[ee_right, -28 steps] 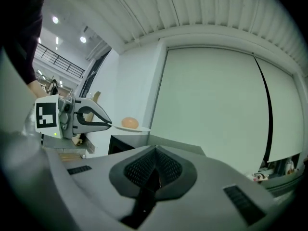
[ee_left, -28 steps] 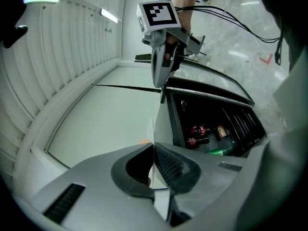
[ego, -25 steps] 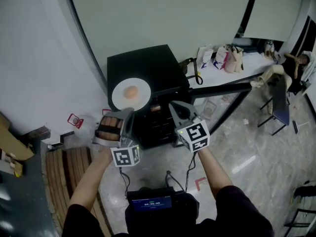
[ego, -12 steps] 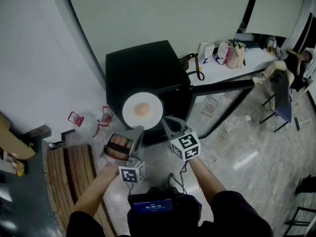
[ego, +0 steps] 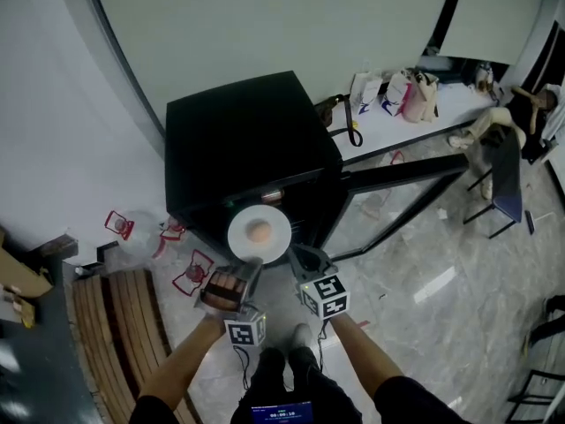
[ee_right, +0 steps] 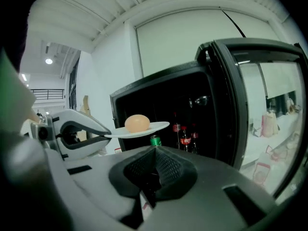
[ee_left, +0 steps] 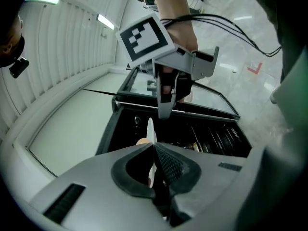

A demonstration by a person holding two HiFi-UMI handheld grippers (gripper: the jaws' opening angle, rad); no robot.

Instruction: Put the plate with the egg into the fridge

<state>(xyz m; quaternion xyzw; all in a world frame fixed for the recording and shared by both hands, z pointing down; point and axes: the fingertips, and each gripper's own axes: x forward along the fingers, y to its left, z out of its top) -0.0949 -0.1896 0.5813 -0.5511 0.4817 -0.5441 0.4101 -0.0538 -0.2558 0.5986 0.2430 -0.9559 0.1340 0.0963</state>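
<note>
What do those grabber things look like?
Both the left gripper and right gripper are grey with black ribbed pads. Each carries a white cube with black square markers and trails a thin black cable. The person wears dark sleeves.

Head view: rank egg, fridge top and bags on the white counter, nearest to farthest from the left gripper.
1. Egg, on the plate the left gripper holds.
2. Fridge top, beyond the plate.
3. Bags, far right on the counter.
</note>
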